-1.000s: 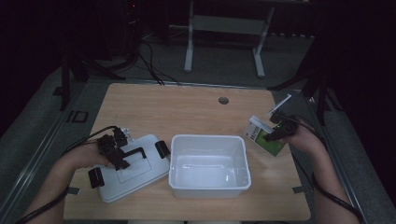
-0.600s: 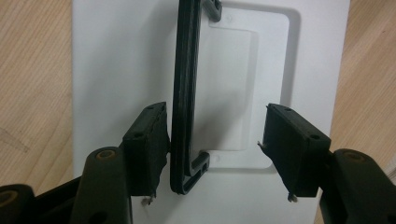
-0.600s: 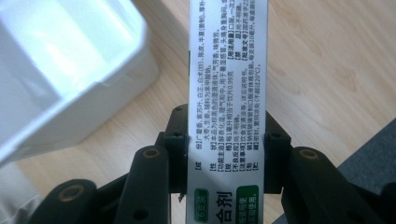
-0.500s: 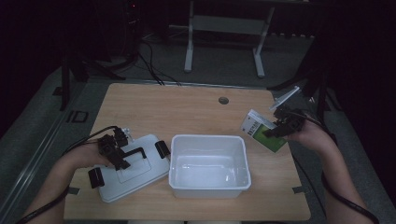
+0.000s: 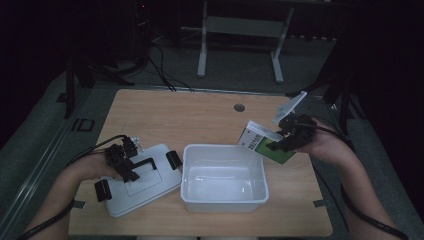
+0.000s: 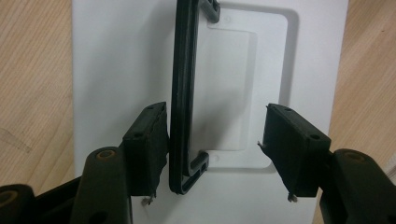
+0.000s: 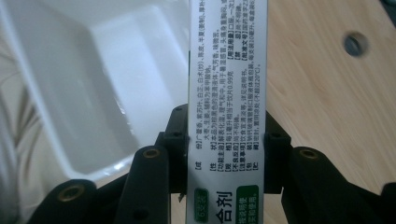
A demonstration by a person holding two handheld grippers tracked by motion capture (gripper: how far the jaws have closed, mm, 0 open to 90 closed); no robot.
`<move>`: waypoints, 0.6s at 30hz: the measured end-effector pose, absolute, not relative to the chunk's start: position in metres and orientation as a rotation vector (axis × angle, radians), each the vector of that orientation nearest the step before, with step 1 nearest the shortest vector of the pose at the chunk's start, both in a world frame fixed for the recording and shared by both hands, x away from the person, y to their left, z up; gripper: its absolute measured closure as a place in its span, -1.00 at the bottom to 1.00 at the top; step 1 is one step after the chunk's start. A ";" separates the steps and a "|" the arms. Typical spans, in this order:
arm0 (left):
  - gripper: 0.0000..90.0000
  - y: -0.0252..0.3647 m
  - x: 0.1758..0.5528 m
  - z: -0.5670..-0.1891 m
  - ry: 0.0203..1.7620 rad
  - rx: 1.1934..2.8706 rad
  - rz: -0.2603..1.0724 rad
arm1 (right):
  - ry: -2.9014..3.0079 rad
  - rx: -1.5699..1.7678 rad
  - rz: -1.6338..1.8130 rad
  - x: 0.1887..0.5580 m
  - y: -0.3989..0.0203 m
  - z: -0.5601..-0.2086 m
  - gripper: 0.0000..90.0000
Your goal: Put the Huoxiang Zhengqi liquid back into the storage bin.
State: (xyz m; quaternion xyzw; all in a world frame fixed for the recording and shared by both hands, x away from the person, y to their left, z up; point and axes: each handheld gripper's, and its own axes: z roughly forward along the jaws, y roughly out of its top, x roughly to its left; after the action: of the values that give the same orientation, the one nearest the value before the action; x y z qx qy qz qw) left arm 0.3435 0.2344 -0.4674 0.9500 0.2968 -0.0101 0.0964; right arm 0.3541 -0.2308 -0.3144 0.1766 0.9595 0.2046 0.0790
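Above the desk, right gripper jaws clamped on a green-and-white box, held over the tub's far right corner. Tub empty; box not yet in. Left gripper jaws apart, straddling the handle of the lid, beside the tub.

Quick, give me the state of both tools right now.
Left tool: open, jaws astride the black handle of the white plastic lid, gripping nothing.
Right tool: shut on the green-and-white cardboard box.
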 end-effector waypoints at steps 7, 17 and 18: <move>-0.09 0.234 0.342 -0.468 0.879 2.820 -0.031 | 2.925 0.364 0.617 0.340 -0.204 -0.313 0.42; -0.09 0.234 0.342 -0.469 0.880 2.836 -0.020 | 2.984 0.197 0.615 0.322 -0.177 -0.319 0.42; -0.09 0.234 0.342 -0.469 0.880 2.836 -0.020 | 2.984 0.197 0.615 0.322 -0.177 -0.319 0.42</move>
State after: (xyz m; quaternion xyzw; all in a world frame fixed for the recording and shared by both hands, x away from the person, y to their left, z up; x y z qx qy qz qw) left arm 0.3420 0.2336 -0.4688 0.9515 0.2954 -0.0067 0.0859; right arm 0.3222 -0.1774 -0.3188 0.0646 0.9764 0.2013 0.0443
